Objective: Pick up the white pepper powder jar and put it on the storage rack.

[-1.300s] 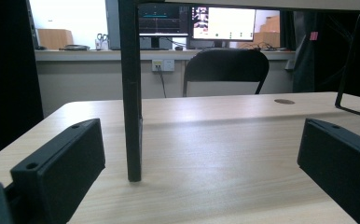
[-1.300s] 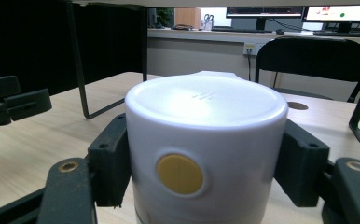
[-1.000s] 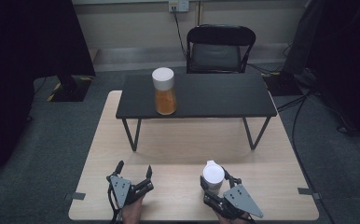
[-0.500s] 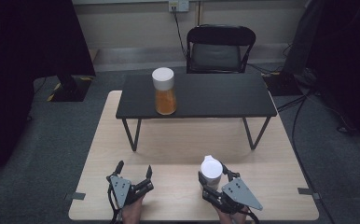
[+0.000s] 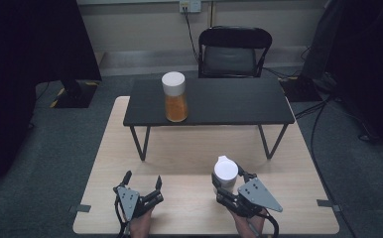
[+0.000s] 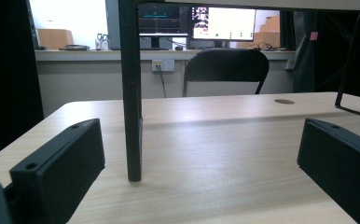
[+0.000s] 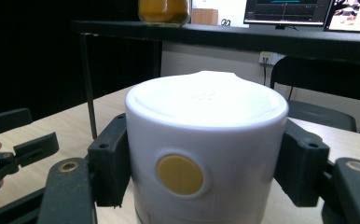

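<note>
On the near right part of the light wooden table (image 5: pixel 179 153), the right gripper (image 5: pixel 225 179) has its two black jaws pressed against the sides of a white container (image 5: pixel 225 171) with a white lid. The right gripper view looks straight at that container (image 7: pixel 206 154), one jaw tight on each flank and a round yellow spot facing the camera. From the high view I cannot tell whether its base touches the wood. To the left, well apart from it, the left gripper (image 5: pixel 141 182) sits low over the near edge with its jaws spread wide and nothing between them; its own view looks along the tabletop past a black leg (image 6: pixel 130 93). That leg belongs to the small black table (image 5: pixel 229 101) standing on the far half of the wooden one. On its left part stands a white-capped jar (image 5: pixel 174 96) of orange contents, upright. Behind, on the floor, is a black chair (image 5: pixel 234 52).
</note>
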A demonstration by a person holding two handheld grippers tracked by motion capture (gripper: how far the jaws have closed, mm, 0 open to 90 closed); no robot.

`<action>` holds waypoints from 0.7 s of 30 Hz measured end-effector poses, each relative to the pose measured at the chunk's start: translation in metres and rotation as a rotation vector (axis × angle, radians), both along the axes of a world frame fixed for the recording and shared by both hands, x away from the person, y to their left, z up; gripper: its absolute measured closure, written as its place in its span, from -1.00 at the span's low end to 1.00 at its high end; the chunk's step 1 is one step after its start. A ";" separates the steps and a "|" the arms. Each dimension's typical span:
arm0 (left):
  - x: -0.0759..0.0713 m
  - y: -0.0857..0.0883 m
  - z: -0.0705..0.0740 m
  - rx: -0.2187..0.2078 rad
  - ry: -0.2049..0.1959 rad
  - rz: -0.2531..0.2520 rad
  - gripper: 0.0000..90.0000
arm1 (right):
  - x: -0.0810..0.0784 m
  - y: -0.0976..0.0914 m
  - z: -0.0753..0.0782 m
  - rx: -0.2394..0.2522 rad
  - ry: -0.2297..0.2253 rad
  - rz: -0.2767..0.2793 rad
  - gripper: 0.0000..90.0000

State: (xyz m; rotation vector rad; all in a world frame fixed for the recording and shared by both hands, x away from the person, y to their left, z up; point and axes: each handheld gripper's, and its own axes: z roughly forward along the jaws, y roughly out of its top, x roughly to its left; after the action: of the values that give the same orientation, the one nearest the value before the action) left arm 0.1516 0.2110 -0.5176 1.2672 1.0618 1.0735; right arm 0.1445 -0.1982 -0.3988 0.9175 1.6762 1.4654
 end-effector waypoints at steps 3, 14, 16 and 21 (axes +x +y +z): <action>0.000 0.000 0.000 0.000 0.000 0.000 -1.00 | 0.003 -0.001 0.006 -0.002 -0.002 -0.001 -0.32; 0.000 0.000 0.000 0.000 0.000 0.000 -1.00 | 0.020 0.000 0.026 -0.016 -0.008 0.003 -0.32; 0.000 0.000 0.000 0.000 0.000 0.000 -1.00 | 0.023 0.000 0.029 -0.018 -0.008 0.003 -0.32; 0.000 0.000 0.000 0.000 0.000 0.000 -1.00 | 0.030 -0.001 0.036 -0.007 -0.011 0.007 -0.32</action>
State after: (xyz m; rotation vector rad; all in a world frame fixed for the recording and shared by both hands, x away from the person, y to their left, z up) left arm 0.1516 0.2109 -0.5176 1.2669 1.0621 1.0736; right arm 0.1744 -0.1997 -0.3623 0.8992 1.6774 1.4655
